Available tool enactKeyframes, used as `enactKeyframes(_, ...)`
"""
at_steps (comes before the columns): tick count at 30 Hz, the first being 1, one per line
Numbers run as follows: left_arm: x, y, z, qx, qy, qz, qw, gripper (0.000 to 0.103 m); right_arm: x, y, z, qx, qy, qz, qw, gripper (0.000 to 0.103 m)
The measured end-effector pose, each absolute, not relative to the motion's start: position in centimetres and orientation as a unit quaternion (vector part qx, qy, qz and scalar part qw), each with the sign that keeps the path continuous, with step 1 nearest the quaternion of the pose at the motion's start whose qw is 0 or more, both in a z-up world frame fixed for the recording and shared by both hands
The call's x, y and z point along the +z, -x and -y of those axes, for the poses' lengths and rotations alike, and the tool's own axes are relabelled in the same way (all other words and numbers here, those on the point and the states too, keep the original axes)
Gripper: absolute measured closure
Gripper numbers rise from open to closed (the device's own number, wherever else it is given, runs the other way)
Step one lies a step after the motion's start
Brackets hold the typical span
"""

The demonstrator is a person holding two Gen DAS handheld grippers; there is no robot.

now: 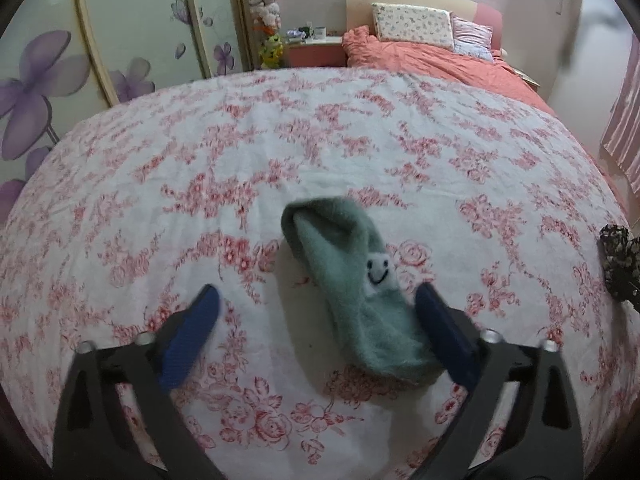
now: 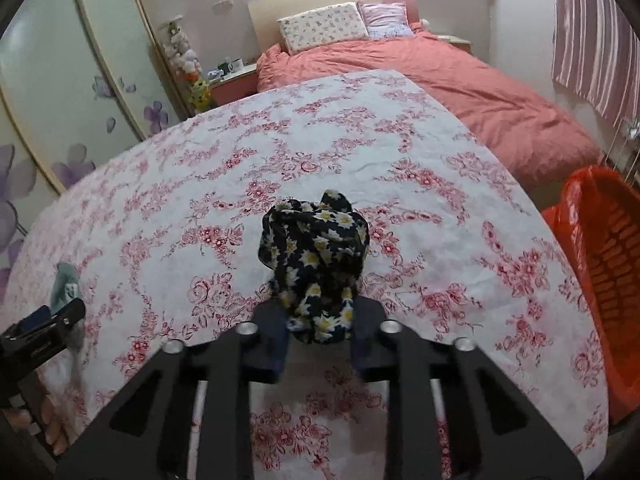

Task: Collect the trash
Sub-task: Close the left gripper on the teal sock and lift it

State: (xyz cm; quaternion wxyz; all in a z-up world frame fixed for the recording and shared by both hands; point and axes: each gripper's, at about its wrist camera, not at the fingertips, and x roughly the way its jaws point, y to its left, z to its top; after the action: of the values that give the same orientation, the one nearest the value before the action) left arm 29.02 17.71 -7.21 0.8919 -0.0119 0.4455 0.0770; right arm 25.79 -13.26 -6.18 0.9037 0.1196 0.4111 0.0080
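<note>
Gripping black daisy-print cloth (image 2: 318,264): right tongs (image 2: 320,320) clamp only lower folds, above floral counter (image 2: 440,208). Risk: bundle slips en route to red basket (image 2: 612,264). Left tongs (image 1: 316,312) spread wide, straddling green sock (image 1: 360,288) off-centre; closing may miss it.

Fuzzy green fleece sock (image 1: 360,292) on matt floral cotton tablecloth (image 1: 280,152); thin daisy-print cloth (image 2: 320,256); glossy orange plastic basket (image 2: 612,272).

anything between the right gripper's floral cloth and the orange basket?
Nothing visible. The right gripper is shut on the black daisy-print cloth bundle; only bare floral tablecloth lies between it and the orange plastic basket beyond the table's right edge.
</note>
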Motion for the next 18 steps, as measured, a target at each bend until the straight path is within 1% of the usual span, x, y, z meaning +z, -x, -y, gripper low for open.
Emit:
enactKeyframes(2, -7.1, -29.4, -17.4, 0.070, 0.014, -0.448, 0.891, 0.030, -6.0, -25.5, 13.5, 0.009, -0.124, -0.409, 0.904, 0.085)
enactKeyframes(3, -7.1, -29.6, -17.2, 0.066, 0.015, -0.450, 0.890, 0.034, -6.0, -25.4, 13.6, 0.011, -0.125, -0.408, 0.904, 0.085)
enactKeyframes(5, -7.0, -29.8, -16.8, 0.058, 0.022, -0.449, 0.891, 0.044, -5.9, -25.2, 13.8, 0.011, -0.125, -0.407, 0.905, 0.086)
enactKeyframes(6, -7.0, -29.8, -16.5, 0.057, 0.022, -0.448, 0.892, 0.048, -5.8, -25.1, 13.9, 0.011, -0.125, -0.406, 0.905, 0.087)
enactKeyframes(8, -6.9, -29.9, -16.1, 0.052, 0.019, -0.447, 0.893, 0.066, -5.6, -24.7, 14.3, 0.011, -0.128, -0.403, 0.906, 0.088)
enactKeyframes(9, -6.8, -29.8, -15.9, 0.049, 0.021, -0.447, 0.893, 0.072, -5.4, -24.5, 14.5, 0.010, -0.130, -0.400, 0.907, 0.089)
enactKeyframes(10, -6.7, -29.7, -15.8, 0.038, 0.028, -0.446, 0.894, 0.081, -5.3, -24.3, 14.8, 0.010, -0.131, -0.398, 0.908, 0.089)
enactKeyframes(11, -6.5, -29.6, -15.8, 0.027, 0.038, -0.444, 0.895, 0.085, -5.1, -24.1, 15.0, 0.010, -0.132, -0.395, 0.909, 0.089)
enactKeyframes(14, -5.4, -29.0, -15.2, 0.016, 0.040, -0.428, 0.903, 0.087, -4.1, -23.1, 15.9, 0.007, -0.136, -0.383, 0.914, 0.089)
enactKeyframes(18, -3.6, -28.4, -13.7, 0.001, 0.035, -0.412, 0.910, 0.087, -2.9, -21.9, 17.1, 0.002, -0.141, -0.366, 0.920, 0.089)
